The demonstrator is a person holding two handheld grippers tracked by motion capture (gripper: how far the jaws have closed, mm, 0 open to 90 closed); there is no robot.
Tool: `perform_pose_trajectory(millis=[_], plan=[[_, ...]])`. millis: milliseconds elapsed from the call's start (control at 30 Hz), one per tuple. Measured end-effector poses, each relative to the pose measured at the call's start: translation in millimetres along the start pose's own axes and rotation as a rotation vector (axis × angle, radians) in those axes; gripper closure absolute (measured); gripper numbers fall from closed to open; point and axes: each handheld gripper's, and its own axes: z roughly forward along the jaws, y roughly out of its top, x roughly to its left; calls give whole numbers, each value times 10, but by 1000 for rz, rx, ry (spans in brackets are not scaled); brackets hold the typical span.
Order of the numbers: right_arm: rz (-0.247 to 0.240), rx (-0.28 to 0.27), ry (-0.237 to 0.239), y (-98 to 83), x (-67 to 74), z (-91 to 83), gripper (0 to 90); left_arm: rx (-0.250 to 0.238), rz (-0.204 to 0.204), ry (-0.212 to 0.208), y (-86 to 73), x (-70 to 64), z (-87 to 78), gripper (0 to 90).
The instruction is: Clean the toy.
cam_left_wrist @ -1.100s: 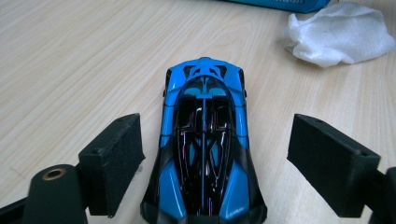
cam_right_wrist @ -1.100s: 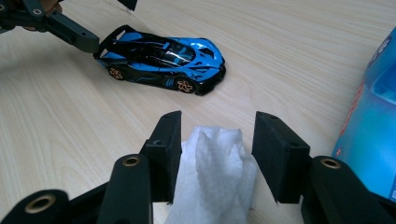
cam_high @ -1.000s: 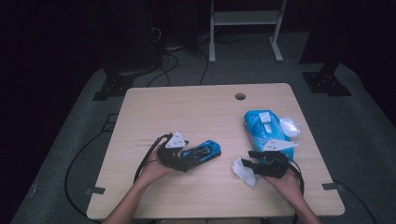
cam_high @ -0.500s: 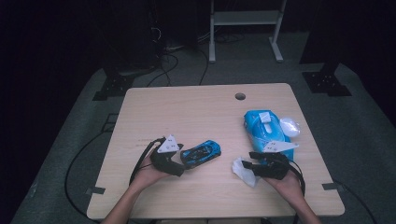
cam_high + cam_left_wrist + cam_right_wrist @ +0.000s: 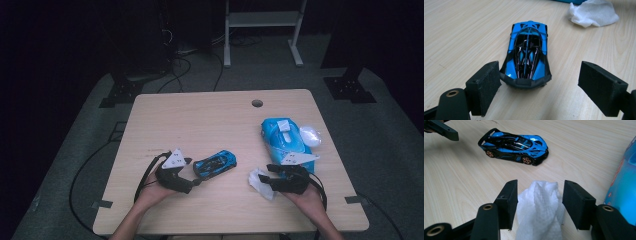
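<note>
On the pale wooden table [image 5: 210,125] stands a glossy blue and black toy car [image 5: 215,163] with gold wheels, low and wedge-shaped, just in front of the left gripper [image 5: 539,83], whose jaws with matte black foam pads are spread wide and do not touch it. The right gripper [image 5: 539,203] has just been opening its jaws, and a crumpled white tissue [image 5: 541,207] with a soft embossed texture stands between them, its pads seeming no longer to press it. Beside it lies a shiny blue plastic wipes pack [image 5: 282,137], whose label is too small to read.
</note>
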Motion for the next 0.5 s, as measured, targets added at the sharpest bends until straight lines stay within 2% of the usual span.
perform_pose_trajectory(millis=[500], plan=[[7, -7, -5, -48, -16, -21, 432, 8, -25, 14, -197, -20, -149, 165]])
